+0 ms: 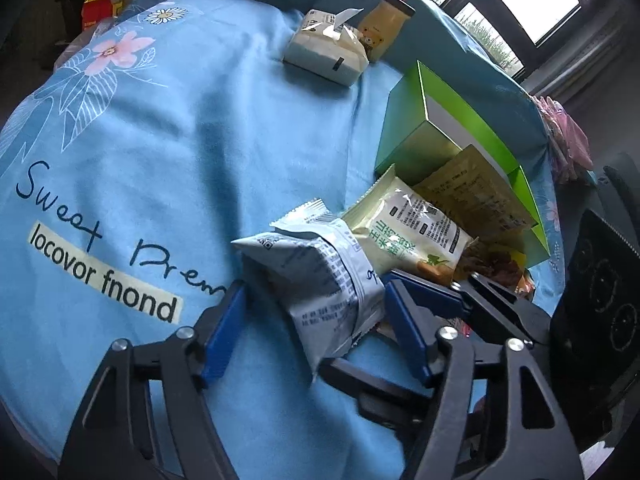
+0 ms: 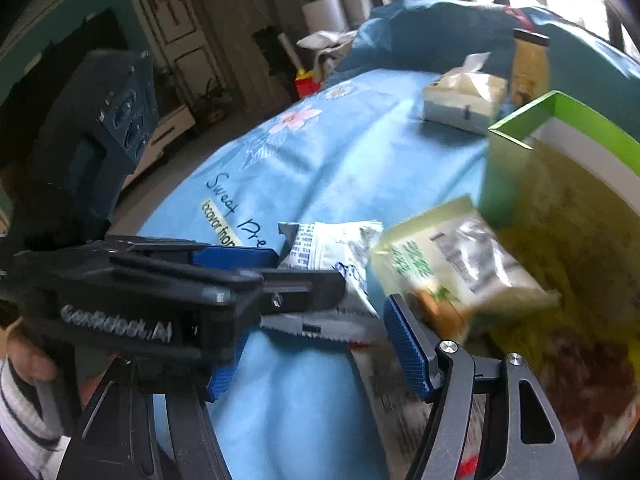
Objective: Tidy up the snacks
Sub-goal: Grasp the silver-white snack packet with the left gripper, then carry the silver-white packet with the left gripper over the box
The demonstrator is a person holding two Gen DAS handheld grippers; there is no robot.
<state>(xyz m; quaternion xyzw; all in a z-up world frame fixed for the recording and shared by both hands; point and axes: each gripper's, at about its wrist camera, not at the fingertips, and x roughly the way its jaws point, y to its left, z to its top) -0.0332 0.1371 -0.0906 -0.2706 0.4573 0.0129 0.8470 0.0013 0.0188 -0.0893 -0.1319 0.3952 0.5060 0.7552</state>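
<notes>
A white and grey snack packet stands between the blue pads of my left gripper, which closes on its sides. It also shows in the right wrist view. A green and white snack packet and a brown packet lean against the open green box. My right gripper is open over the cloth, beside the left gripper, with the green and white packet just ahead of its right pad. The green box stands to its right.
A blue printed cloth covers the table. A tissue pack and a yellow bottle stand at the far end. More snack packets lie at the right. A dark device sits off the left side.
</notes>
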